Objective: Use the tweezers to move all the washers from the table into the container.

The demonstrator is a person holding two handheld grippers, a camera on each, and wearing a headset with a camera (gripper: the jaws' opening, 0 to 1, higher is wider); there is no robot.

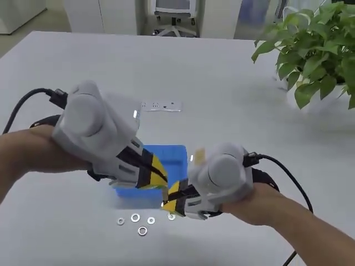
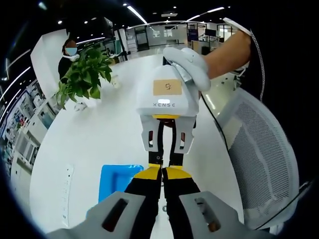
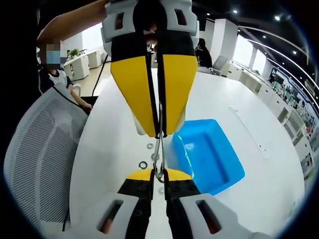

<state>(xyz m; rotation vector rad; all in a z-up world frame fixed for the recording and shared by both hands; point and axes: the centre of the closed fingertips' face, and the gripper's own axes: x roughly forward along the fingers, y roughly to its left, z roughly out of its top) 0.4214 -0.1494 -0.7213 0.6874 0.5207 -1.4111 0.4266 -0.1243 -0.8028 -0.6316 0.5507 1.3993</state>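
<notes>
My left gripper [image 1: 160, 178] and right gripper [image 1: 171, 198] meet tip to tip above the near edge of the blue container [image 1: 166, 156]. In the right gripper view, thin metal tweezers [image 3: 159, 144] run from my right gripper [image 3: 159, 175], shut on one end, up into the left gripper's yellow pads [image 3: 137, 84], closed on the other. The left gripper view has its own jaws [image 2: 162, 172] shut, facing the right gripper's fingers [image 2: 175, 142]. Several washers [image 1: 140, 221] lie on the white table just in front of the container; some washers [image 3: 143, 165] lie under the tweezers.
A white power strip [image 1: 161, 106] lies beyond the container. At the far right of the table [image 1: 222, 83] stands a potted plant [image 1: 316, 50]. An office chair [image 1: 173, 14] sits past the far edge, and a mesh chair [image 3: 45, 159] beside me. Cables trail from both grippers.
</notes>
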